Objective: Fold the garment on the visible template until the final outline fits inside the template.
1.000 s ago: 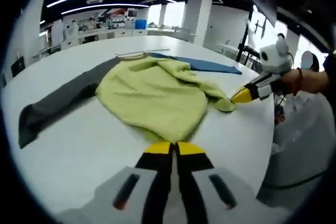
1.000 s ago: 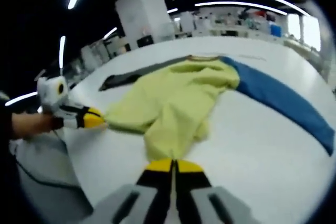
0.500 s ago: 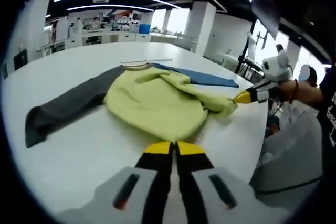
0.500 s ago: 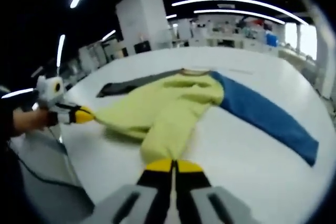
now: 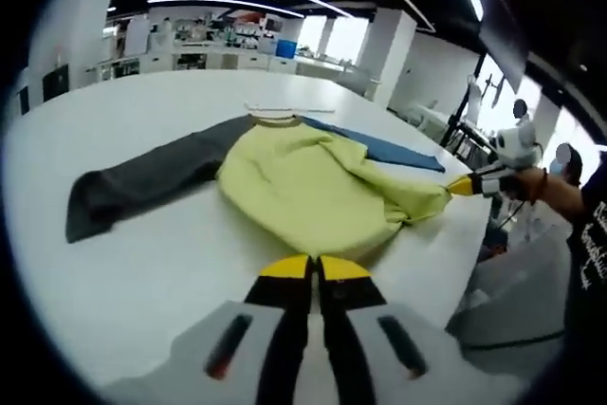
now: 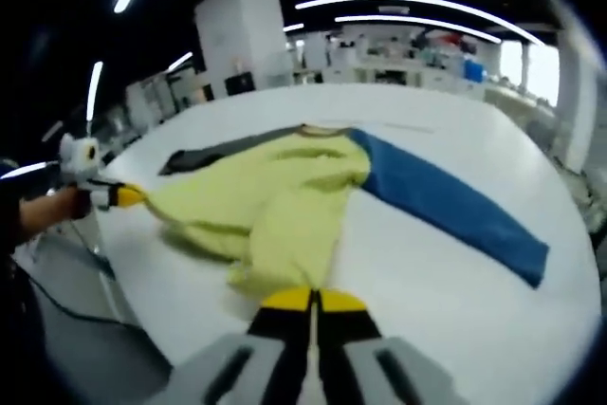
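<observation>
A yellow-green sweater lies flat on the white table, collar at the far side. Its grey sleeve stretches left and its blue sleeve runs right behind the body. My left gripper is shut at the near hem. My right gripper is shut on the other hem corner, which is drawn out to a point. In the right gripper view the sweater reaches my right gripper, the blue sleeve lies right, and the left gripper pinches the far hem corner.
The table's near edge drops off close to both grippers, with a cable hanging below it. A person's hand holds the right gripper off that edge. A thin pale strip lies just past the collar. Benches and pillars stand far behind.
Both grippers have drawn back and apart along the near table edge, taking the hem with them. The hem is now stretched taut and the yellow body lies flatter.
</observation>
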Demonstrator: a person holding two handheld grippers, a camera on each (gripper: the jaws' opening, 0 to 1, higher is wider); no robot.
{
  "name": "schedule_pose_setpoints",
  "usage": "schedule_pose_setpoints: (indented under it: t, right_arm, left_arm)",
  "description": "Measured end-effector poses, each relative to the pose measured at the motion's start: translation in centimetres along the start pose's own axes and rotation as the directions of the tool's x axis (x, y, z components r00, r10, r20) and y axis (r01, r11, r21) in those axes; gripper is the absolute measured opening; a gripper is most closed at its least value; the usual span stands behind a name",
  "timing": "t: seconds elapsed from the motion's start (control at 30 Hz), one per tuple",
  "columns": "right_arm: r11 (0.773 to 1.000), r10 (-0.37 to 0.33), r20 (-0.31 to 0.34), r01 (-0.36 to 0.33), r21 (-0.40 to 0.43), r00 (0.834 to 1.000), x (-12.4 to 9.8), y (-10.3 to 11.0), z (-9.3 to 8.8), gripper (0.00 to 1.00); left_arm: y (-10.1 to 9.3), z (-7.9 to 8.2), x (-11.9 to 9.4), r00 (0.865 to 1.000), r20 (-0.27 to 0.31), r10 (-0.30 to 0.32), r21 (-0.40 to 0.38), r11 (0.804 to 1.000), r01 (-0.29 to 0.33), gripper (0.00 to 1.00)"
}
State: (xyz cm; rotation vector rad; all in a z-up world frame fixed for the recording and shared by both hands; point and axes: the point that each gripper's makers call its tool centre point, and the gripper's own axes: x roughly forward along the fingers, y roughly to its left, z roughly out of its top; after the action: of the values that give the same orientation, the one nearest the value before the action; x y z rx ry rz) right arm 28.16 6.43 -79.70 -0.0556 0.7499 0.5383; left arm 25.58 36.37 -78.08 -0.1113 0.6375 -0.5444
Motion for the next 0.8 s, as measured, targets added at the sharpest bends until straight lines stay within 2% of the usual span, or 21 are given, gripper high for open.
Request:
schedule_pose_setpoints:
  t: [0.2, 0.33, 0.5, 0.53, 0.8]
  right_arm:
    - [1.0, -0.028, -0.01, 0.029, 0.012, 1.0, -0.5, -1.1, -0.4, 0.0]
    - [0.999, -0.049, -0.025, 0.049, 0.0, 0.998, -0.9, -1.8, -0.9, 0.0]
    - [0.998, -0.066, -0.043, 0.065, -0.01, 0.997, -1.3, -2.2, -1.5, 0.0]
    - [0.997, -0.075, -0.054, 0.075, -0.01, 0.996, -1.2, -2.3, -1.8, 0.0]
    - [0.996, -0.093, -0.128, 0.093, -0.005, 0.987, -0.5, -2.6, -4.1, 0.0]
  left_arm:
    - [1.0, -0.6, -0.6, 0.999, -0.026, 0.027, -0.023, 0.999, -0.028, 0.0]
    - [2.1, -1.6, -0.8, 0.995, -0.074, 0.064, -0.041, 0.997, -0.067, 0.0]
    - [2.2, -2.3, -1.0, 0.992, -0.108, 0.072, -0.049, 0.996, -0.077, 0.0]
    - [2.4, -2.6, -0.9, 0.988, -0.128, 0.085, -0.044, 0.995, -0.092, 0.0]
    - [2.9, -3.9, -0.7, 0.982, -0.16, 0.103, -0.051, 0.992, -0.112, 0.0]
